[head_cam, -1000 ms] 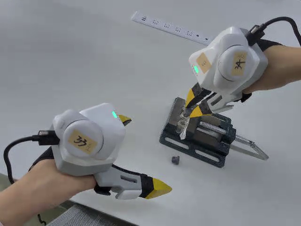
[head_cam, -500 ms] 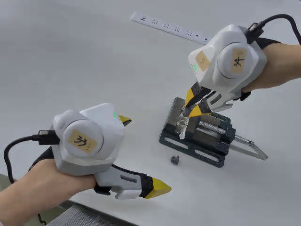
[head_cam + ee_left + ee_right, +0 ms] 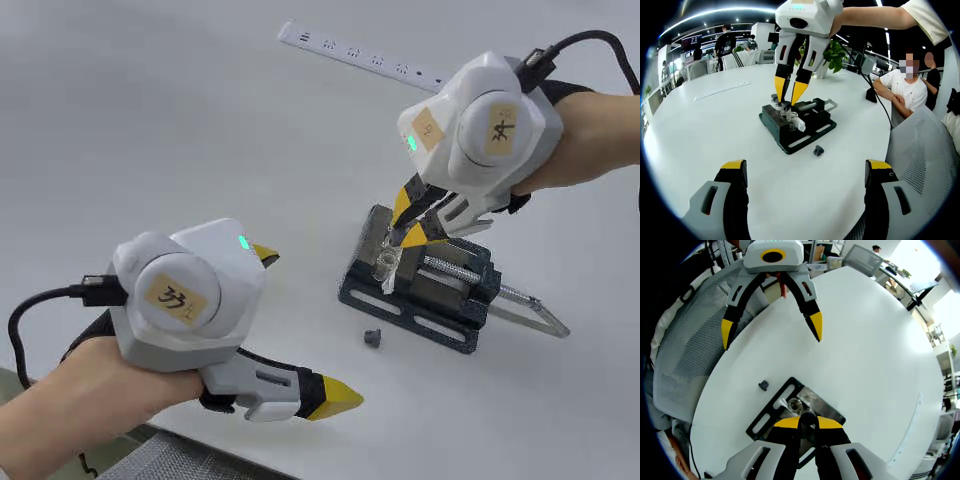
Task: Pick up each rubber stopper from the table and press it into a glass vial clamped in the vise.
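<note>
A black vise (image 3: 455, 300) stands on the white table (image 3: 200, 130) with a glass vial (image 3: 385, 264) clamped in its jaws. My right gripper (image 3: 410, 221) hangs just above the vial, shut on a dark rubber stopper (image 3: 807, 418). The vial (image 3: 794, 404) shows just ahead of the tips. One loose stopper (image 3: 373, 338) lies on the table in front of the vise. My left gripper (image 3: 300, 327) is held wide open at the lower left, well away from the vise, with nothing between its fingers. From the left gripper view, the right gripper (image 3: 790, 97) points down onto the vise (image 3: 812, 130).
A white power strip (image 3: 360, 58) lies at the far side of the table. The vise's screw handle (image 3: 530, 310) sticks out to the right. A grey mesh chair (image 3: 922, 150) stands by the near table edge, and people sit beyond it.
My right gripper has edged slightly up and to the left above the vial, still holding the stopper. The left gripper has stayed put.
</note>
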The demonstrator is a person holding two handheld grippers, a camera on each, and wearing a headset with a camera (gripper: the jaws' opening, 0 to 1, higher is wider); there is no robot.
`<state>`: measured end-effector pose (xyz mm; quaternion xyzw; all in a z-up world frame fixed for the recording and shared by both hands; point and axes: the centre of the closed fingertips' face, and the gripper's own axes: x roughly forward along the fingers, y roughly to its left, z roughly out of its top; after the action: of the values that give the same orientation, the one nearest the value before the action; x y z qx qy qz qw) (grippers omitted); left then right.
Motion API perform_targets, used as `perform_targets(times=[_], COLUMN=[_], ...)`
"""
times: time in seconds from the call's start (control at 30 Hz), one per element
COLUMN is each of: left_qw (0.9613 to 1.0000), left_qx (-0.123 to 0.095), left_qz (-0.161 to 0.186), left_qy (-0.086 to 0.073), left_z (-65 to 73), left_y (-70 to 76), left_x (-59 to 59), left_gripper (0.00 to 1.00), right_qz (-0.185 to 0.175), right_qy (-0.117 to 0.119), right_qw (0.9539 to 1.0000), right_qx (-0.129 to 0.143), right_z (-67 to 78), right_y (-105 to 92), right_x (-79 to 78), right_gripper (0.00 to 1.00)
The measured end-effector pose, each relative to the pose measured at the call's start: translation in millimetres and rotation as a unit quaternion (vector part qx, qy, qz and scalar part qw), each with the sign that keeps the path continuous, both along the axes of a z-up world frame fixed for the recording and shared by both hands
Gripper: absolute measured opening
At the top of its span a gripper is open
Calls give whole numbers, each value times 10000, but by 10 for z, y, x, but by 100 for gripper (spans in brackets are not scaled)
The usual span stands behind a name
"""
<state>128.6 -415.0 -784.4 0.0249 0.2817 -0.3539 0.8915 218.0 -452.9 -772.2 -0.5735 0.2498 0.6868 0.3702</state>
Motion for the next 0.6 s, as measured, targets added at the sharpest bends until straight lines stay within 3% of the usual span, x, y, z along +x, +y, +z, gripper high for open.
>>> perform_targets(times=[0.2,0.6], left_qw=[10000,10000], left_qx=[14,13], left_qz=[-16,-31], left_qy=[14,-1], left_z=[-11,6], left_y=[-3,-16], left_x=[-3,26], left_gripper=[97,97], right_qz=[-82,-599], right_qy=[34,77], right_qw=[9999,9980], right_qx=[-71,-184], right_z=[-7,-7], right_y=[7,7], right_x=[3,-1], right_gripper=[5,4])
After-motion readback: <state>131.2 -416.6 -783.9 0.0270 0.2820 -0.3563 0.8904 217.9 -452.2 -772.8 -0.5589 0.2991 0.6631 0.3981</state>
